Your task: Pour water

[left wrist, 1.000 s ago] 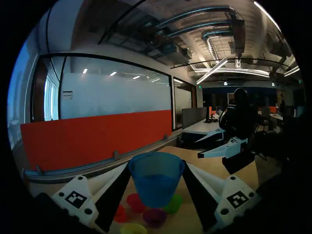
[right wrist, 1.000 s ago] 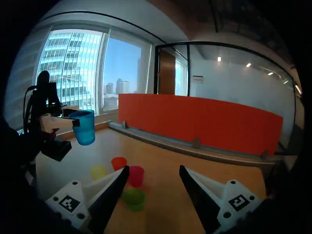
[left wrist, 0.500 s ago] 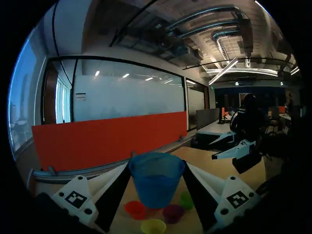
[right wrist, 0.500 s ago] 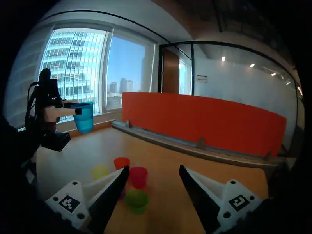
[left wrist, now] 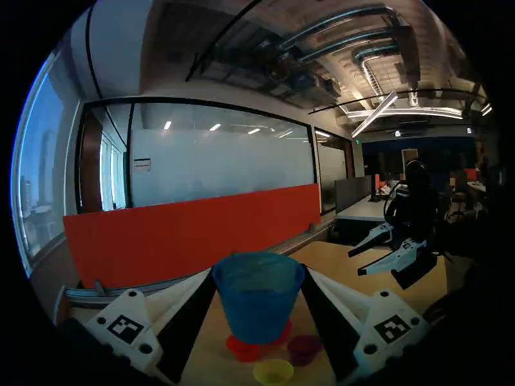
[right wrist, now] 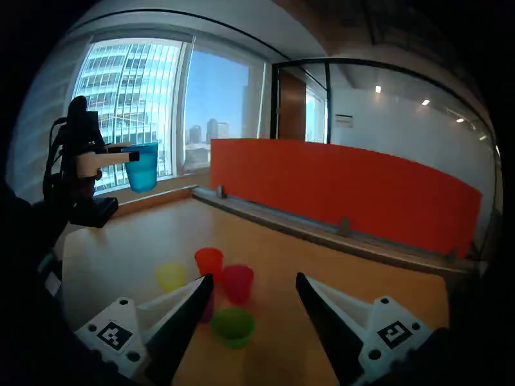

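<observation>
So the left gripper [left wrist: 257, 278] clamps the blue cup [left wrist: 257, 305], upright with water in it, high up and well apart from the red cup [right wrist: 208, 260]. The right gripper [right wrist: 254, 278] is wide open, empty. I'd get over the red cup first, then tip slowly.

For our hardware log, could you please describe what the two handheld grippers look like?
The left gripper and right gripper match: each has two tapering white fingers with black inner faces, and a square black-and-white marker on each finger base. Seen from the right gripper view, the left gripper's body is black, with a dark cable looping behind it.
</observation>
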{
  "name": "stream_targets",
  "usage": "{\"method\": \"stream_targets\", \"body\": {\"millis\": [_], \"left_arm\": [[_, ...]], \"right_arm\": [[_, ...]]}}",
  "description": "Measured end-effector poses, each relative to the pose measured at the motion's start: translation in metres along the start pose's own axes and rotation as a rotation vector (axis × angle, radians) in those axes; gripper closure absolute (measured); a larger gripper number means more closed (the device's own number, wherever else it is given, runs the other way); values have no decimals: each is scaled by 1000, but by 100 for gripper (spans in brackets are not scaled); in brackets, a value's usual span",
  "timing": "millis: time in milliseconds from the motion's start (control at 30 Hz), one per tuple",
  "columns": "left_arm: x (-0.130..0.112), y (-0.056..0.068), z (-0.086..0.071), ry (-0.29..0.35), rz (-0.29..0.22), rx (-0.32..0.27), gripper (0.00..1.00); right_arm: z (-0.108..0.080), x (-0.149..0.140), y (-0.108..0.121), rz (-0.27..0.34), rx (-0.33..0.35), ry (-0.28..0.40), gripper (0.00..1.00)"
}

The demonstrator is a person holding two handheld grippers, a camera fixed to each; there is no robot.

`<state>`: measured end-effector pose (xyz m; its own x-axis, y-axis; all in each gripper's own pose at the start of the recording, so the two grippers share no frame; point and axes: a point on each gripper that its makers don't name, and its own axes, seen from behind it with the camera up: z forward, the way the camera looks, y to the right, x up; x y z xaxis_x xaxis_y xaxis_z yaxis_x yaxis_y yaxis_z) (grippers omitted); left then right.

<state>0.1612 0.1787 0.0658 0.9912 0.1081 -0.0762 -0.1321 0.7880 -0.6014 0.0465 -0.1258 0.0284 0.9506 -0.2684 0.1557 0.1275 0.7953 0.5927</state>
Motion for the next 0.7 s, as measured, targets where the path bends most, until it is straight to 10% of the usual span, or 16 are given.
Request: {"method": "stream_targets", "body": {"millis": [700], "left_arm": [[-6,-11,-3,-14,6,21,11]], "right_arm": [[34,-94,-15,8,65,-217,1]]}}
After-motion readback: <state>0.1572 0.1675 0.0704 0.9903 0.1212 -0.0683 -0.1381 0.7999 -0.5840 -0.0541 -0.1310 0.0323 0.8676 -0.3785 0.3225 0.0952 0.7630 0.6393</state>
